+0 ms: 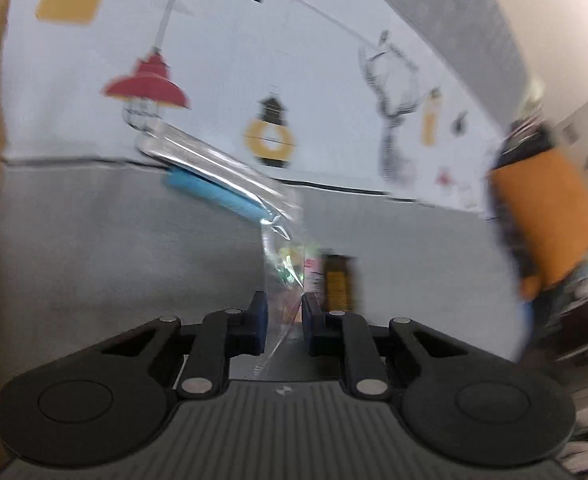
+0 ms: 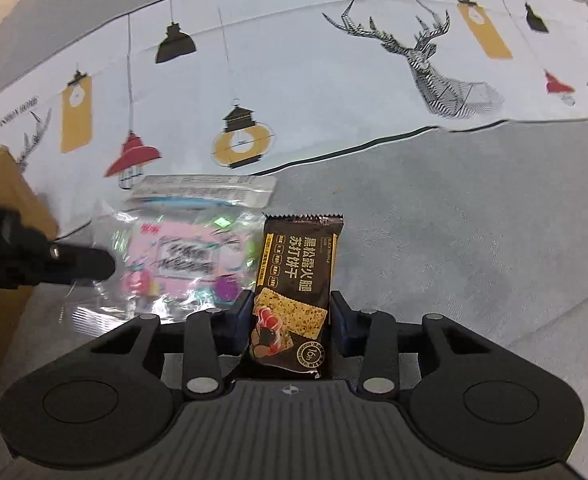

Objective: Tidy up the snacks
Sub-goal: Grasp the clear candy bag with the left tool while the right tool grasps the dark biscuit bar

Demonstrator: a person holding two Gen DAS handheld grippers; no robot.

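We are working over a bench point(image 2: 474, 240) under a grey cloth, with a printed sheet point(image 2: 314, 92) of lamps and a deer head lying across its far part and a cardboard box point(image 2: 2, 196) at the left edge. The snacks are sitting together near the sheet's edge: a clear bag point(image 2: 174, 264) with a pink pack inside, a long clear sachet point(image 2: 202, 190) with a blue stripe just behind it, and a dark cracker pack point(image 2: 294, 296) touching the bag's right side.

The bag is looking like the bulkiest and floppiest piece; its film is crinkly and slick, so we are judging that it will sag and slide unless taken by an edge or corner. The left hand-held gripper point(image 1: 284, 320) is doing just that: a fold of the film is standing between its narrowed fingers, though blur is keeping us from telling whether the pads are actually pinching it.

The cracker pack is light, flat and fairly stiff, yet its contents are probably brittle, so we are favouring a gentle hold across its long sides. The right hand-held gripper point(image 2: 292, 320) is straddling its near half; the left finger point(image 2: 244, 312) is seeming to touch the wrapper, while a slim gap is showing at the other
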